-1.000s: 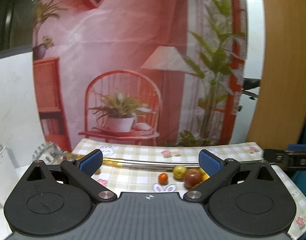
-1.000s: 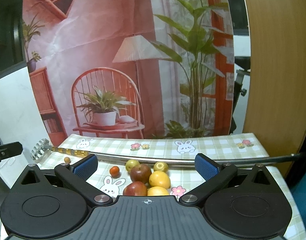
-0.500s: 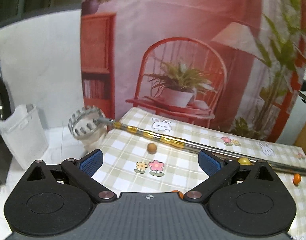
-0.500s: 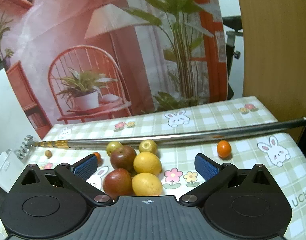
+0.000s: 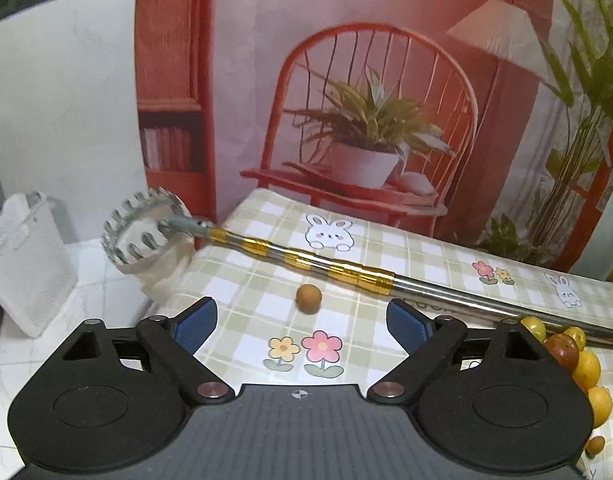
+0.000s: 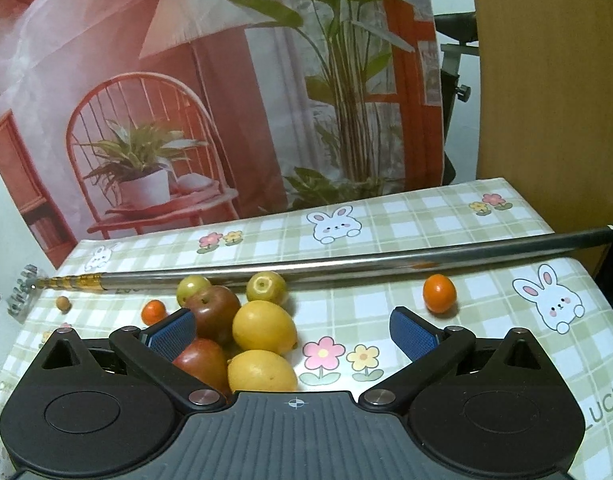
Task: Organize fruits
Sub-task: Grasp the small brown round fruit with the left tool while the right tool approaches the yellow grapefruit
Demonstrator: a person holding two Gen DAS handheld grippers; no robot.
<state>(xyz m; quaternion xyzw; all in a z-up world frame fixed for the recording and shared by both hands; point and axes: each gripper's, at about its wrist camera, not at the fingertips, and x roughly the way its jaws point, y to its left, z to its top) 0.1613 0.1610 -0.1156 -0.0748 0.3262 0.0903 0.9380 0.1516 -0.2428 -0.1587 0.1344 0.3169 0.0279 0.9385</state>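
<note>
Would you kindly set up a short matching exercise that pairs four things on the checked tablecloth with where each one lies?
Things
1. small brown fruit
2. lone orange fruit
3. metal pole
4. white basket

Places
A. off the table, past its left end
B. alone near the pole's gold-banded end
C. across the cloth, behind the fruit pile
D. right of the pile, by a bunny print

Pairs: 1-B, 2-D, 3-C, 4-A
</note>
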